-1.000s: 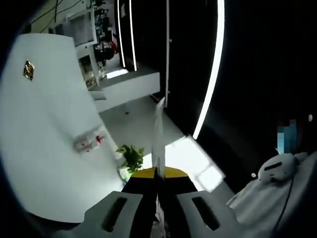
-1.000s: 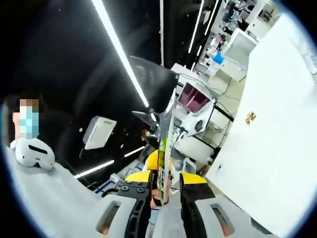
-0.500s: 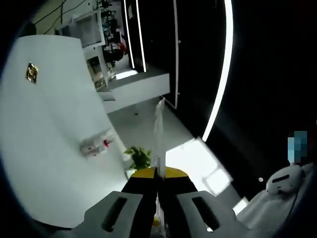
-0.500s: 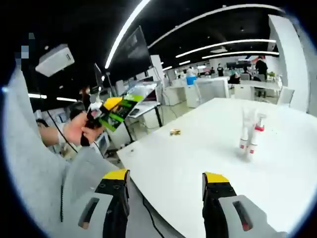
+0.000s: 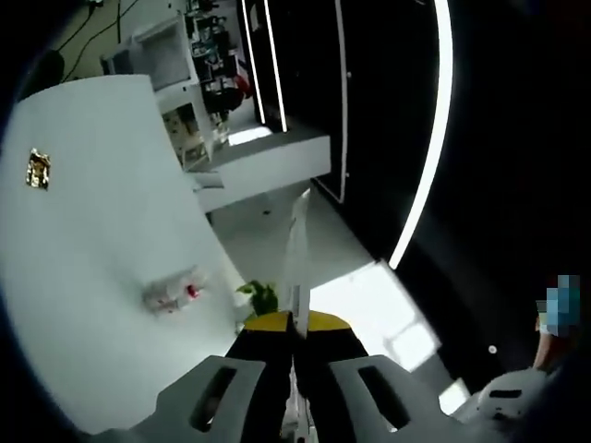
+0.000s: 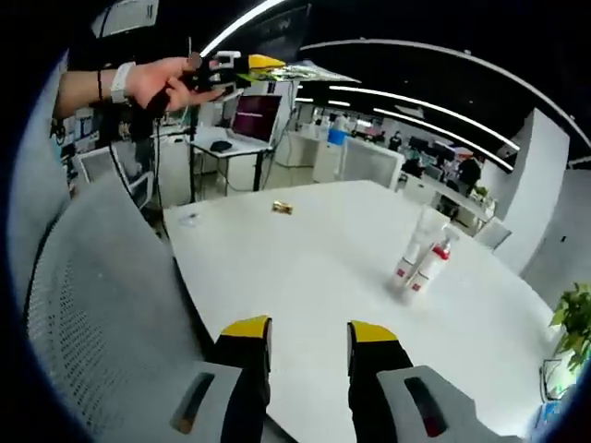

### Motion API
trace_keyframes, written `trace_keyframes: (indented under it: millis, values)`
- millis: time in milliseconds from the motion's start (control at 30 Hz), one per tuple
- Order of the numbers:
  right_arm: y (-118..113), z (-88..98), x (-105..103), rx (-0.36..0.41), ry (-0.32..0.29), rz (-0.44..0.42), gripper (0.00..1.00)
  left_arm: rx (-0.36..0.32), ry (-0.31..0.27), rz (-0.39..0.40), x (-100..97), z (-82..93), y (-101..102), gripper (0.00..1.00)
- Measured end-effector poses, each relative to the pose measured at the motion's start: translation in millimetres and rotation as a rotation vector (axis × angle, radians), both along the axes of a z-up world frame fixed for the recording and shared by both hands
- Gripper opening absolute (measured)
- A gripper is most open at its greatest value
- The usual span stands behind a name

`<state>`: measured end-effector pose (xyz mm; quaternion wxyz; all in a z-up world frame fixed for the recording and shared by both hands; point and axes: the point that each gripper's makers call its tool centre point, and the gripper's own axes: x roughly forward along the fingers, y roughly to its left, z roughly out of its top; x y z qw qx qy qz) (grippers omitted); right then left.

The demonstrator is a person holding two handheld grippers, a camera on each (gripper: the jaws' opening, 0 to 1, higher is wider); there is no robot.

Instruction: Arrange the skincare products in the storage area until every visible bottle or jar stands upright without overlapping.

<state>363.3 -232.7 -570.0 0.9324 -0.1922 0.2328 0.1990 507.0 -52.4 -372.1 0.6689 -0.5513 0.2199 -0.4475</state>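
Two white skincare bottles stand upright side by side on the white round table; one has a red pump top. They appear small in the left gripper view as bottles on the table. My right gripper is open over the table's near edge, well short of the bottles, with nothing between its yellow-tipped jaws. My left gripper is shut on a thin flat card seen edge-on. A hand holds that left gripper high at the upper left, the greenish card sticking out of it.
A small gold object lies on the table's far side, also the gold object. A grey mesh chair stands at the left by the table edge. A potted plant is at the right. Desks and screens fill the room behind.
My right gripper let go of the card it was shut on a second ago and opened; its view swung down to the table. The left gripper still pinches the card.
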Motion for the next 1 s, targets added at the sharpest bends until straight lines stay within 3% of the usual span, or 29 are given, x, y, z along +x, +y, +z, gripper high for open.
trace_keyframes:
  millis: [67,233,267,333,400,533,667,833,1000]
  values:
    - [-9,-3.4,-1,-0.042,0.009,-0.022,0.14,0.002,0.016,0.014,9.1,-1.1,0,0.00]
    - [-9,-8.7,-2,-0.039,0.026,-0.012,0.18,0.187,-0.005,0.048,39.7,-36.0,-13,0.00]
    - [-10,-10.6,-2,-0.044,0.035,-0.013,0.18,0.197,0.024,0.055,44.9,-43.2,-15,0.00]
    - [-14,-9.8,-3,-0.063,0.028,-0.021,0.15,0.162,0.091,0.075,54.9,-48.6,-19,0.00]
    - [-15,-11.9,-4,-0.066,0.034,-0.020,0.14,0.176,0.053,0.073,62.8,-52.1,-26,0.00]
    - [-16,-18.4,-4,-0.068,0.066,-0.017,0.17,0.218,0.055,0.045,76.9,-67.1,-44,0.00]
    - [-16,-20.8,-5,-0.069,0.079,-0.013,0.16,0.212,0.036,0.034,89.1,-73.7,-55,0.00]
    - [-15,-25.6,-7,-0.066,0.109,-0.011,0.15,0.177,0.040,0.028,99.3,-82.8,-64,0.00]
    - [-17,-30.9,-9,-0.069,0.136,-0.018,0.16,0.101,0.109,0.048,113.7,-99.2,-68,0.00]
